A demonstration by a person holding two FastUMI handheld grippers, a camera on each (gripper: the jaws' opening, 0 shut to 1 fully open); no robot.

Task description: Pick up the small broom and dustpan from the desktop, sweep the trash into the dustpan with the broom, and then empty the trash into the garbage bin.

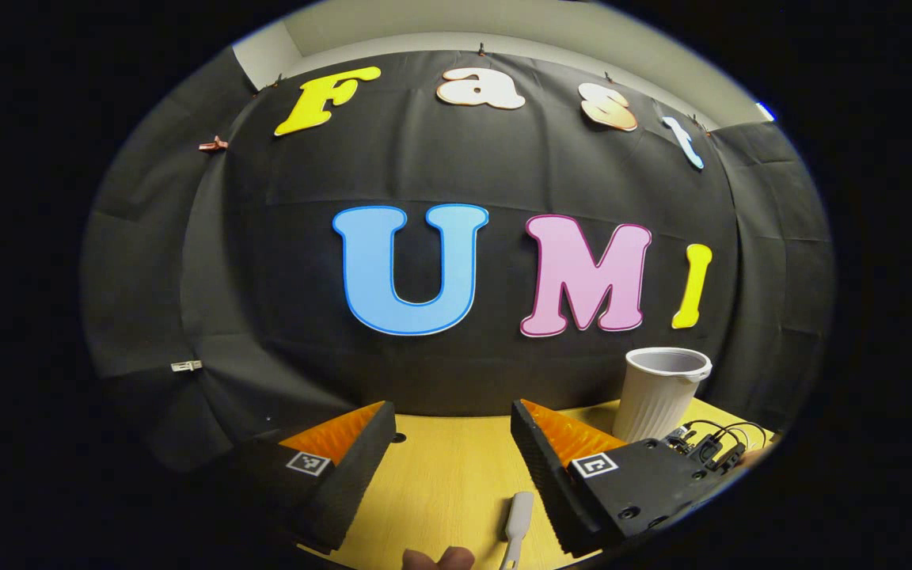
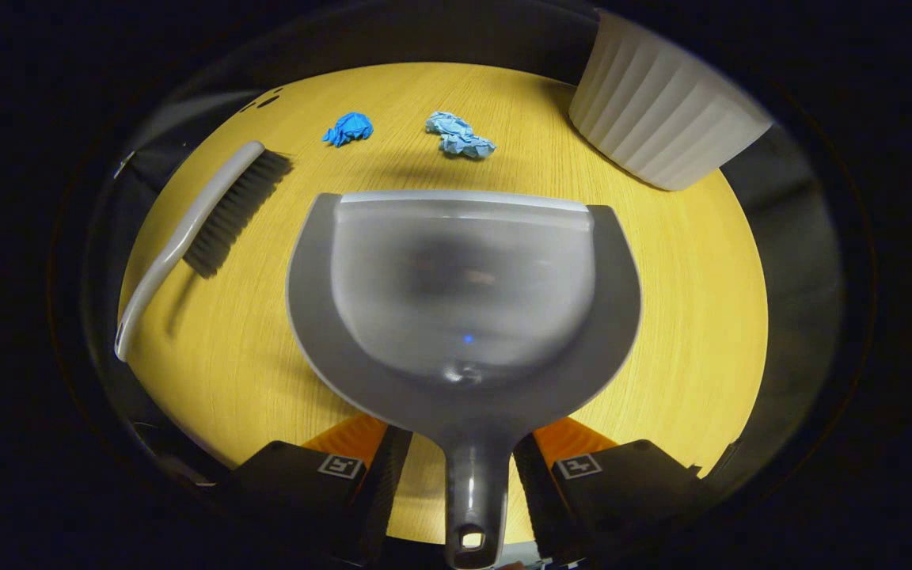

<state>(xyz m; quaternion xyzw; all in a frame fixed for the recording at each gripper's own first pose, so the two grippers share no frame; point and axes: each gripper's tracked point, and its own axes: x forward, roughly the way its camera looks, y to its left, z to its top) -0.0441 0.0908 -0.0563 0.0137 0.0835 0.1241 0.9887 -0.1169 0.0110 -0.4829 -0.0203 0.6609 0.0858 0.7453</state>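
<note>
In the right gripper view, the right gripper straddles the handle of the grey plastic dustpan, jaws near it but seemingly not yet pinching. The pan sits centre frame on the yellow wooden bench, its long axis running up the frame and its mouth facing the blue crumpled paper scraps, ready to receive them. The grey-handled black-bristled broom lies diagonally at the left. In the left gripper view, the left gripper is spread over the bench, holding nothing.

the bench looks like matt wood with fine straight grain. the dustpan is smooth plastic, its bowl faintly glossy. at ten o'clock the broom has a smooth plastic handle and coarse bristles. toward twelve, two crumpled paper wads, possibly tissue. at one o'clock, a ribbed matt bin.
</note>
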